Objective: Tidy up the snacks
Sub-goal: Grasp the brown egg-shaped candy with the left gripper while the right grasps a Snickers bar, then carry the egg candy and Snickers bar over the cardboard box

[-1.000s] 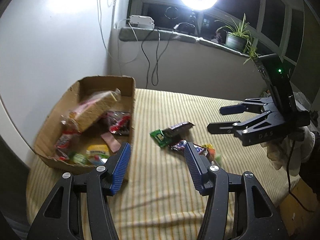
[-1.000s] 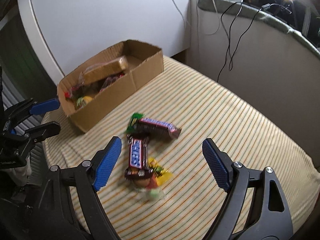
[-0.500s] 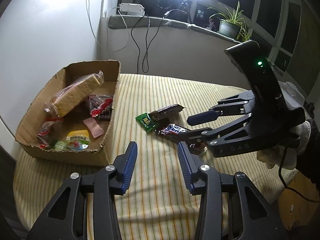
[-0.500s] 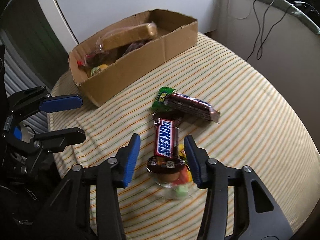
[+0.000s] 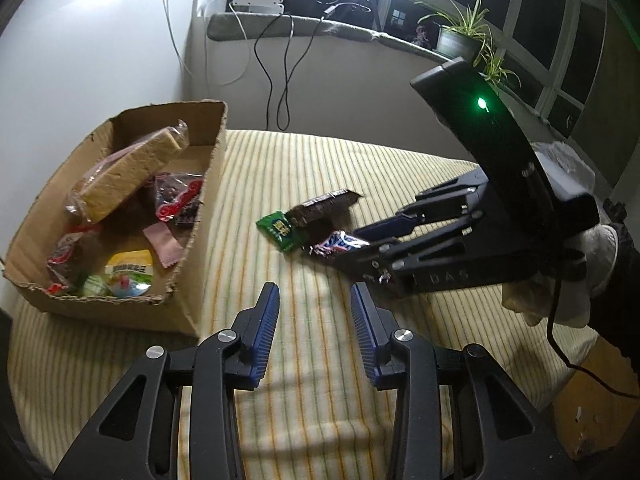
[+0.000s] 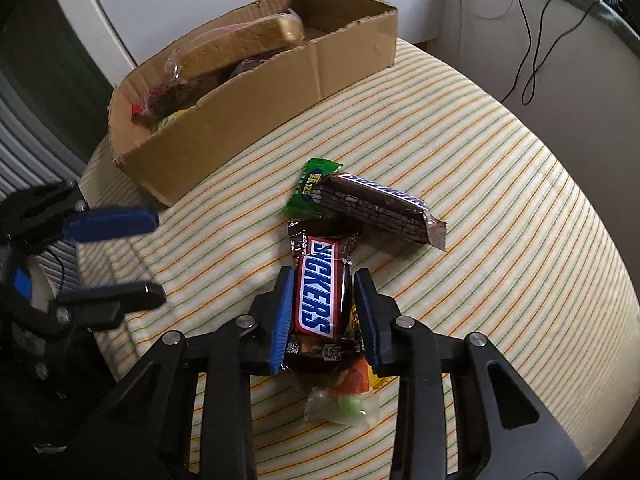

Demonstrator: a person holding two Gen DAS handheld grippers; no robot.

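Snacks lay partly sorted — several already in the cardboard box (image 6: 256,92), a few loose on the striped counter (image 6: 500,208). The right tongs (image 6: 322,312) had just been closing onto a Snickers bar (image 6: 318,292), pads against its sides; the left tongs (image 5: 314,330) hovered narrowed and empty, also just closing. Next, probably — lift and carry to the box.

A Snickers bar (image 6: 318,288) lies flat on the striped cloth, beside a dark bar (image 6: 376,210) overlapping a green packet (image 6: 310,190)
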